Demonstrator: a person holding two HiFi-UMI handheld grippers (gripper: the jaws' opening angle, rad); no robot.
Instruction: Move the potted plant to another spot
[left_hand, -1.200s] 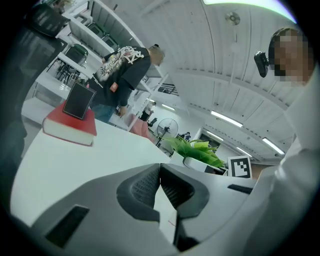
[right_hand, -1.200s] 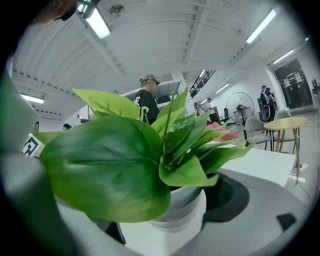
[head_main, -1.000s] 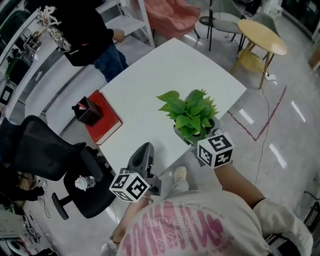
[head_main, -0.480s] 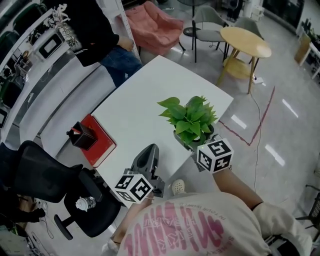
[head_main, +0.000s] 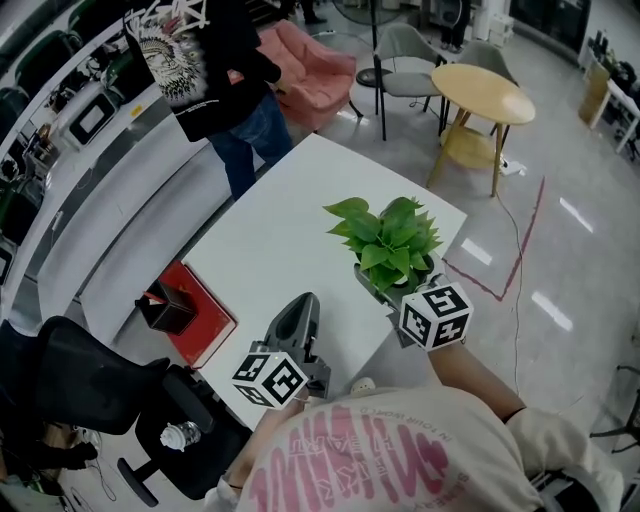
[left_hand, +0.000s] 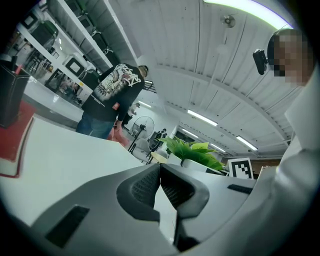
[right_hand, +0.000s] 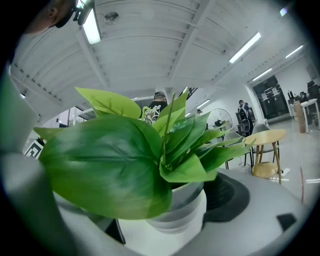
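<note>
The potted plant, green leaves in a white pot, stands near the right front edge of the white table. My right gripper is shut on the pot. Its right pad lies against the pot's side, and leaves hide the left jaw. Whether the pot rests on the table or hangs just above it, I cannot tell. My left gripper lies shut and empty on the table's front edge, left of the plant. Its pads meet in the left gripper view.
A red book with a black pen holder lies at the table's left corner. A person in black stands at the far side. Around the table are a black office chair, a round wooden table and a pink armchair.
The head view has tilted up and takes in more of the room. The person in black has walked right along the table's far side. Both grippers keep their places and holds.
</note>
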